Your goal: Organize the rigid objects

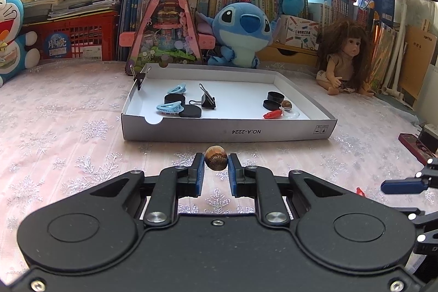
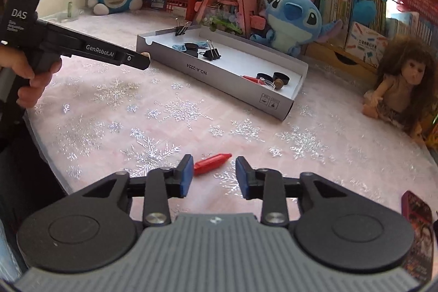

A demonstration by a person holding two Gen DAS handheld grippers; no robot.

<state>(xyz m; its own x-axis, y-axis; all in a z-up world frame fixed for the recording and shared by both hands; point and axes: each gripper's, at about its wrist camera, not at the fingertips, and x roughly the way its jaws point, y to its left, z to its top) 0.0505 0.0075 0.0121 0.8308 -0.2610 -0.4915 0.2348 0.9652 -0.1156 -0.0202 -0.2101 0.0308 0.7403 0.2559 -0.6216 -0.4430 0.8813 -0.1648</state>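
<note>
the shallow white box sits ahead of both grippers on the desk and already holds sorted groups: 2 blue hair clips, flat black discs and a binder clip toward its left end, with another binder clip clipped on the far left wall; at the right end lie black caps, a brown nut-like piece and a red crayon-shaped piece. judging from this, most of the sorting looks done, and 2 items remain outside the box.

the left gripper pinches a brown round nut between its blue pads, jaws pressed in on either side of it, held just above the desk and short of the box's near wall. it likely belongs with the matching brown piece at the right end.

the right gripper has its jaws spread about halfway, with nothing gripped. the second red crayon-shaped piece lies on the desk just beyond the tips, its left end beside the left pad and its right end reaching into the gap; whether the pad touches it, i cannot tell. it is not yet picked up, and its partner waits in the box's right end.
</note>
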